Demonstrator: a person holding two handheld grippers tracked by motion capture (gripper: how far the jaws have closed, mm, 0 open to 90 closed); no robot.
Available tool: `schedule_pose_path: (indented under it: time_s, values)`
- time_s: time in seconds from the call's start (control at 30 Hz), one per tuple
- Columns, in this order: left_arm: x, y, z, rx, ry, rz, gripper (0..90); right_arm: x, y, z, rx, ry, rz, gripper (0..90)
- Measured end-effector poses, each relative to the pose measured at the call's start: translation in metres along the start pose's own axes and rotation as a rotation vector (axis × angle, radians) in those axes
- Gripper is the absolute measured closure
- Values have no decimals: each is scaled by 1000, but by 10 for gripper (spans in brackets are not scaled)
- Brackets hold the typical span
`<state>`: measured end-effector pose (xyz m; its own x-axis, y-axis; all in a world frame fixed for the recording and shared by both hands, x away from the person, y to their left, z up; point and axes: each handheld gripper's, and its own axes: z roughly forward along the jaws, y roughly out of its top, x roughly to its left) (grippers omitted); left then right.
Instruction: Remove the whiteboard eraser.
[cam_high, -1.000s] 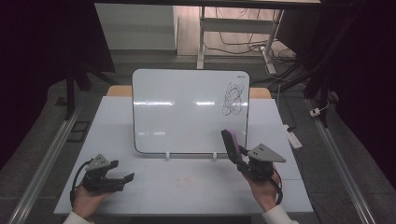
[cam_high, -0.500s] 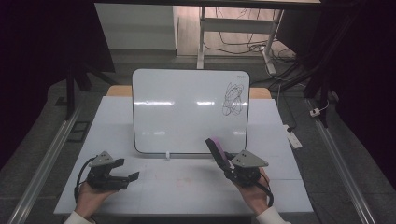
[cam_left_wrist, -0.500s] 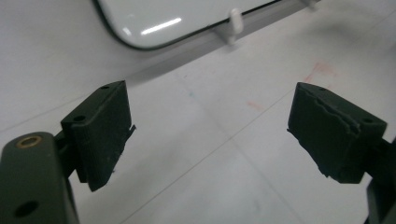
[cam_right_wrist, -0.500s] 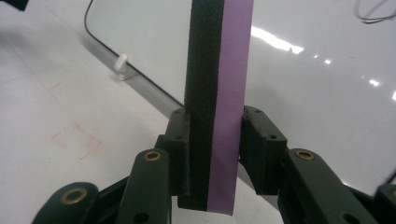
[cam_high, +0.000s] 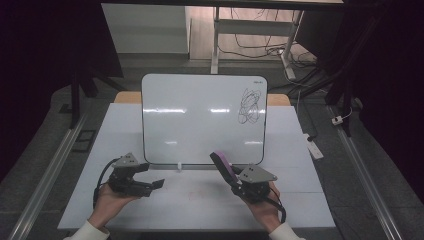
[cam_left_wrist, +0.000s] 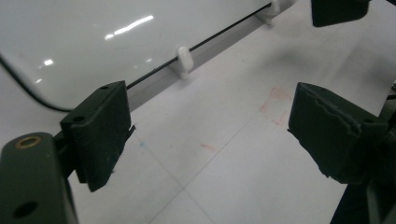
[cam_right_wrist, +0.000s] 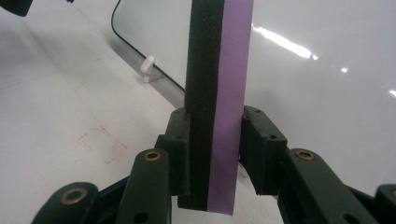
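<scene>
A whiteboard (cam_high: 200, 117) stands tilted on the white table (cam_high: 200, 200), with a black scribble (cam_high: 249, 106) near its upper right corner. My right gripper (cam_high: 235, 181) is shut on a purple eraser with a black felt side (cam_high: 222, 165), which sticks up toward the board's lower edge. From the right gripper view the eraser (cam_right_wrist: 218, 93) rises between the jaws in front of the board (cam_right_wrist: 303, 70). My left gripper (cam_high: 150, 186) rests low on the table at the front left, open, nothing between its fingers (cam_left_wrist: 100, 133).
Small white clips (cam_high: 178, 166) hold the board's lower edge. Faint red marks (cam_left_wrist: 275, 105) show on the table in front of the board. A white object (cam_high: 315, 148) lies at the table's right edge. Dark floor and desk legs surround the table.
My right gripper has dropped from beside the board's lower right corner and moved left and toward the front, with the eraser in it. The left gripper has barely moved.
</scene>
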<state>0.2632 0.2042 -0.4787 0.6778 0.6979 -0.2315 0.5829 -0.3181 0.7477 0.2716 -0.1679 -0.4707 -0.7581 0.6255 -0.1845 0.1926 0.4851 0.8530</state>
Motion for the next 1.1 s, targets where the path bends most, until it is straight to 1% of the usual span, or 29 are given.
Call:
schedule_pose_path:
  time_s: [0.03,0.07,0.1,0.13,0.23,0.3,0.37,0.4,0.47,0.5,0.63,0.67,0.7,0.73,0.77,0.8,0.87,1.0,1.1]
  values:
    - [0,0,0,0,0,0,152,1,0,1,0,1,-2,652]
    - [-2,5,1,7,-17,11,154,1,0,1,0,3,-4,652]
    - [-2,5,1,7,-17,11,155,2,0,1,2,5,-5,652]
    - [-5,10,3,8,-31,24,158,3,0,2,3,7,-8,652]
    - [-9,18,5,9,-51,33,164,5,0,4,7,8,-15,652]
    - [-10,20,6,9,-57,38,164,6,1,5,9,6,-24,652]
    - [-13,25,7,17,-62,55,163,7,0,6,10,7,-26,652]
    - [-17,29,9,22,-72,65,163,8,0,7,12,10,-26,652]
    - [-18,30,10,26,-79,67,163,10,0,8,17,12,-34,652]
    - [-20,34,12,32,-90,73,163,12,0,9,20,14,-40,652]
    - [-23,40,15,36,-104,67,150,17,1,13,26,20,-58,652]
    - [-24,45,18,31,-123,62,150,20,0,15,32,21,-76,652]
    - [-25,47,20,30,-134,58,150,22,0,16,35,24,-79,652]
    - [-25,47,20,30,-134,58,151,23,0,17,37,26,-85,652]
    - [-25,51,24,31,-153,48,152,24,1,18,38,28,-88,652]
    - [-25,51,24,31,-153,48,151,26,1,18,39,28,-96,652]
    - [-26,57,32,31,-175,35,150,28,1,19,40,31,-103,652]
    - [-30,62,38,40,-191,43,153,31,1,20,36,38,-110,652]
    - [-35,68,45,55,-207,60,159,34,1,20,33,39,-122,651]
